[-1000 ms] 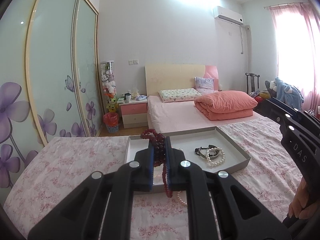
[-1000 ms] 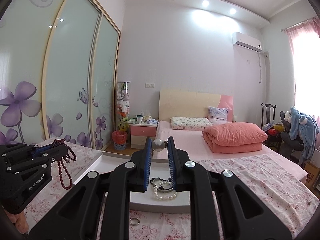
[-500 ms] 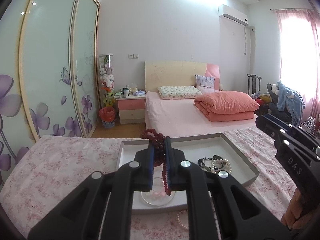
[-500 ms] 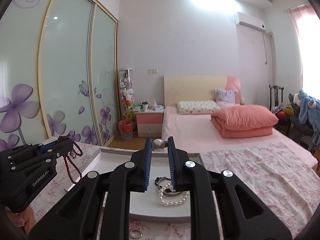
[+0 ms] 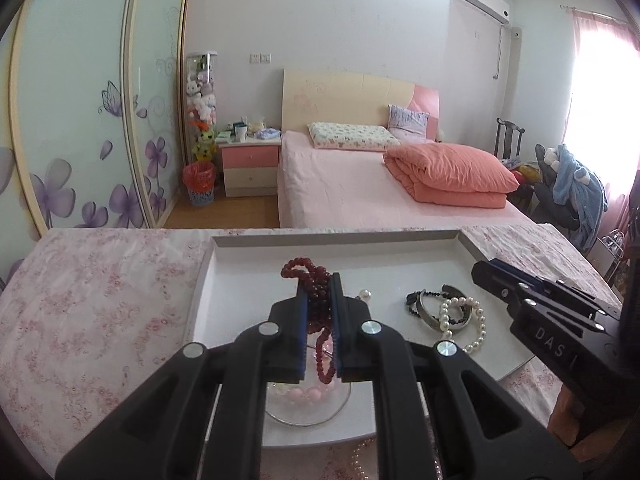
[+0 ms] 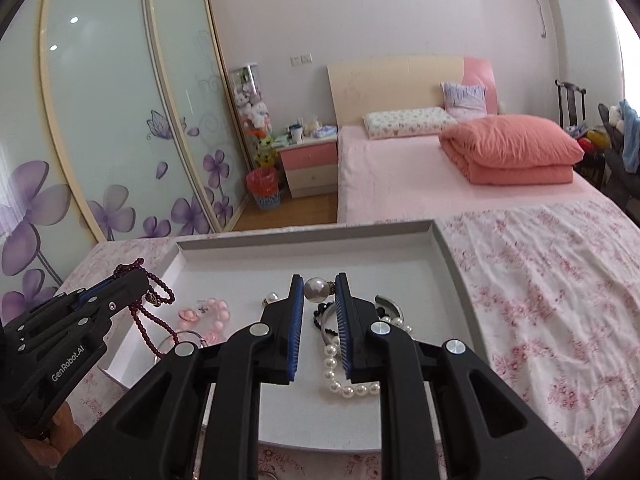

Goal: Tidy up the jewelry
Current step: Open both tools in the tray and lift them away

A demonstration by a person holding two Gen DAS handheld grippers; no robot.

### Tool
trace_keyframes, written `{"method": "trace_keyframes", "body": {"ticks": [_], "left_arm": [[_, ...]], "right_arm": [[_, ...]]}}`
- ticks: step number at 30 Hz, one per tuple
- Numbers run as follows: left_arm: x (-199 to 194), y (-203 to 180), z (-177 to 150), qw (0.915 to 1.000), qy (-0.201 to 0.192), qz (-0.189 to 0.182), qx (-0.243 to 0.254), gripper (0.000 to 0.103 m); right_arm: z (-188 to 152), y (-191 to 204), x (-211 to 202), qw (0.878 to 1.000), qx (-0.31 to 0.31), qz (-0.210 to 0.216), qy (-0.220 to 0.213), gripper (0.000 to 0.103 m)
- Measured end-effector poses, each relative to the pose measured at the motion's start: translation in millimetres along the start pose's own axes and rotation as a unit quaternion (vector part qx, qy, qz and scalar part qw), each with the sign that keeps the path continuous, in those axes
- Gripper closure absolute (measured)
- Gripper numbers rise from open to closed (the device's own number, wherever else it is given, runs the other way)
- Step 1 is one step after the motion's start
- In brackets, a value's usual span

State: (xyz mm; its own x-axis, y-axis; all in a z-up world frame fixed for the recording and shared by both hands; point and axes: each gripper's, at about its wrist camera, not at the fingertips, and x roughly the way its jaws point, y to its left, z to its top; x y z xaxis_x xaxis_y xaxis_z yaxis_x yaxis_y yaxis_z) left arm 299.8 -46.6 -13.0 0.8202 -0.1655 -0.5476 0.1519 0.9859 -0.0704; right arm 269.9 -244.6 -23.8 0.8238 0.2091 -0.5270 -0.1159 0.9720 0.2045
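The red bead string [image 5: 318, 308] is pinched between the left gripper's [image 5: 319, 292] jaws and hangs over the tray [image 5: 400, 246]. The right gripper [image 6: 318, 292] pinches a large pearl [image 6: 316, 290] above the same tray. A pearl bracelet [image 5: 472, 326] and a dark bangle [image 5: 428, 310] lie in the tray on the floral cloth [image 5: 100, 304].

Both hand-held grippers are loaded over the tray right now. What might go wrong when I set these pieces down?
1. The dark red bead strand dangles from the left hand-held gripper over the glass dish of pink beads; it may snag or drag the dish.
2. The large pearl sits at the very tips of the right hand-held gripper; it may slip and roll.
3. Released there, it lands on the pearl bracelet pile and may tangle.
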Motion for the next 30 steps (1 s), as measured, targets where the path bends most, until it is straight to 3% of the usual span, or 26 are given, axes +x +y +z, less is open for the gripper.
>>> {"method": "trace_keyframes", "body": {"ticks": [4, 5, 6, 7, 8, 14, 22, 30], "left_arm": [[10, -1, -1, 0.9999, 0.013, -0.003, 0.000, 0.090], [11, 1, -1, 0.9999, 0.014, -0.002, -0.001, 0.085], [11, 2, -2, 0.9999, 0.014, -0.002, -0.003, 0.080], [11, 4, -2, 0.9999, 0.012, -0.001, -0.007, 0.072], [10, 7, -1, 0.9999, 0.010, -0.001, -0.012, 0.071], [2, 28, 3, 0.9990, 0.010, 0.007, -0.044, 0.071], [-21, 37, -7, 0.9987, 0.014, 0.029, -0.040, 0.065], [-52, 48, -37, 0.9980, 0.031, 0.052, -0.016, 0.052]], "right_arm": [[-2, -1, 7, 1.000, 0.005, -0.002, 0.020, 0.085], [-3, -2, 7, 1.000, 0.005, -0.004, 0.024, 0.081], [-5, -3, 5, 1.000, 0.006, -0.005, 0.026, 0.068], [-5, -3, 4, 1.000, 0.007, -0.005, 0.023, 0.063], [-4, -4, 3, 1.000, 0.010, -0.006, 0.019, 0.060], [0, -9, -3, 1.000, 0.018, -0.008, 0.016, 0.060], [-11, -9, -20, 1.000, 0.006, -0.003, 0.031, 0.060], [-43, -3, -33, 0.995, -0.029, 0.023, 0.098, 0.060]]}}
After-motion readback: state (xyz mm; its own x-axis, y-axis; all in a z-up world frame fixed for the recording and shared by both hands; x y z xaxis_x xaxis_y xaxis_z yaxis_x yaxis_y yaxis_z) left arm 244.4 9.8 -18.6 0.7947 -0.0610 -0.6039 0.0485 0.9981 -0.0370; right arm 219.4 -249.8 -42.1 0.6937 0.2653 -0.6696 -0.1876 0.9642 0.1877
